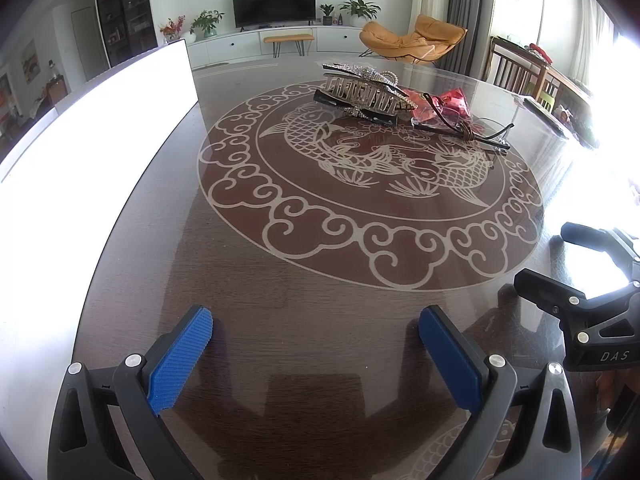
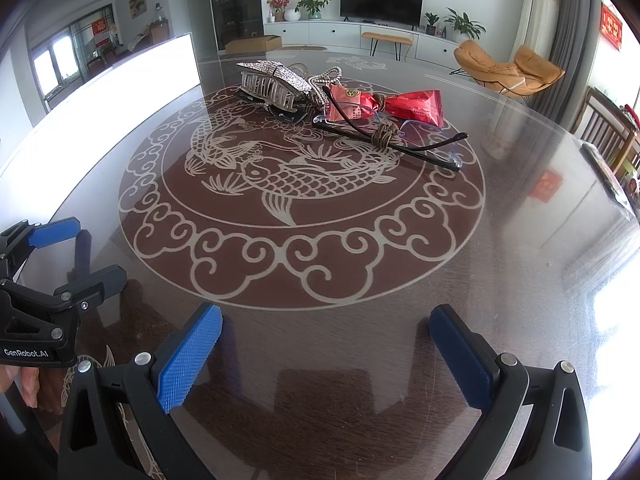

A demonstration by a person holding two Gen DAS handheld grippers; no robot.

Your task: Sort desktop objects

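Eyeglasses (image 2: 390, 136) well beyond right hand-held gripper (image 2: 326, 348)

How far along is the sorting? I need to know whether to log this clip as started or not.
Nothing looks sorted yet. The hair clips, red snack packets, eyeglasses and knotted cord lie in one pile on the table. Nothing is in hand: the left gripper and the right gripper are both open and empty, short of the pile. All the sorting is left.

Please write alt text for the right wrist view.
An open right gripper hangs over a dark table with a fish design. Beyond it lie a hair clip, red snack packets and glasses; the left gripper is alongside.
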